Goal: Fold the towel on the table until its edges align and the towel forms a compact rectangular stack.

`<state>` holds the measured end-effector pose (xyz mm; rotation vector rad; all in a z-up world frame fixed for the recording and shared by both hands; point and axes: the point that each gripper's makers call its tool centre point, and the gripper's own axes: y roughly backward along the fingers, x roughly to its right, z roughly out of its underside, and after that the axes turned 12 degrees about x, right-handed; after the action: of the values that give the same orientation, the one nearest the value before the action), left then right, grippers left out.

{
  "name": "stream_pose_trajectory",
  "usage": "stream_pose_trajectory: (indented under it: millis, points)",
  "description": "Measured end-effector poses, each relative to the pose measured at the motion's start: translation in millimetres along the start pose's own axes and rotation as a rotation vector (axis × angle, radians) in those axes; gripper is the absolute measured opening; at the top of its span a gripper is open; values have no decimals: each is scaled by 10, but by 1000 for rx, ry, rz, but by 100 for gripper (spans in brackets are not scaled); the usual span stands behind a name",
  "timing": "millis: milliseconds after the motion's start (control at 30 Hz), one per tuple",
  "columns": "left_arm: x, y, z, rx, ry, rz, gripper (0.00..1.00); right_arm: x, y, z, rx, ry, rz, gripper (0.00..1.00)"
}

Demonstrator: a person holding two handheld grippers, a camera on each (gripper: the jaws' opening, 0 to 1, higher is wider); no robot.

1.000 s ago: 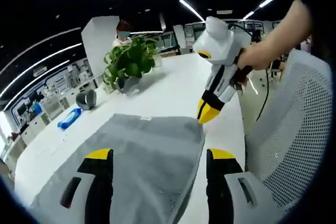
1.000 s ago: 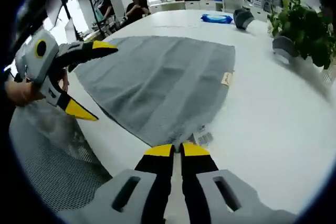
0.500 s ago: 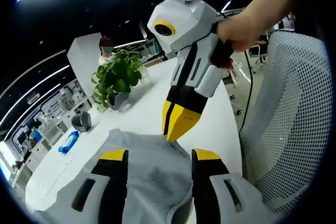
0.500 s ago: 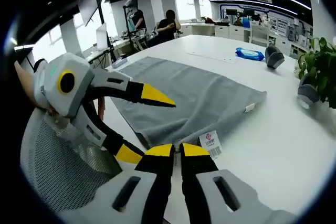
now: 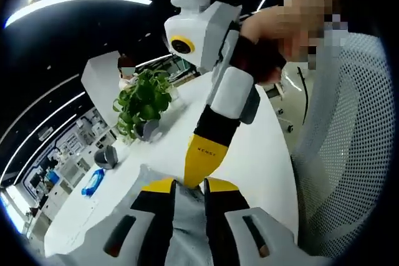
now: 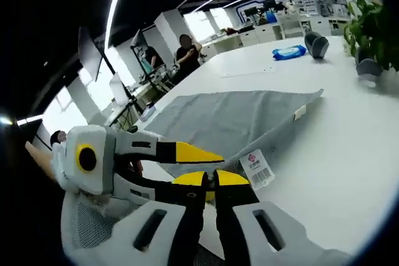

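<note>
Right gripper view: grey towel (image 6: 230,121) lies flat on the white counter (image 6: 336,154) toward 12 o'clock, near corner with its white barcode tag (image 6: 257,170) lifted, right gripper (image 6: 211,179) fingers pressed together pinching that corner at 6 o'clock. Left gripper (image 6: 177,166) comes in from 9 o'clock, fingers spread around the towel edge just beside it. Left gripper view: left gripper (image 5: 189,186) fingers slightly apart with towel (image 5: 187,228) between them at 6 o'clock, right gripper (image 5: 202,163) coming down at centre; potted plant (image 5: 143,103) at 10 o'clock, blue packet (image 5: 95,182) at 8 o'clock, mesh chair (image 5: 340,154) at 3 o'clock.
</note>
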<state>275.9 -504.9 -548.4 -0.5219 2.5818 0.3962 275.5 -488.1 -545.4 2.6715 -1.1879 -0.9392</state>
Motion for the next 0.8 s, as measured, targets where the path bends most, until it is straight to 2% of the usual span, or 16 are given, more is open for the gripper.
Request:
stream_pose_trajectory:
  millis: [233,333,533,600,667,767,800]
  points:
    - [-9,18,72,-36,-12,7,7,52,-23,19,21,-142,4,2]
    - [-10,26,90,-46,-5,5,6,38,-32,29,13,-136,-12,4]
    - [-78,70,161,-66,87,-24,4,112,20,-22,-7,-146,-39,5]
    - [-111,90,192,-74,123,-40,4,256,57,-79,-42,-123,-30,6]
    - [-131,100,221,-80,137,-46,4,538,100,-192,-68,-67,36,6]
    - [-149,104,236,-85,148,-55,4,934,104,-445,-58,-46,127,6]
    - [-154,106,237,-85,157,-57,4,1072,86,-562,-29,-44,163,6]
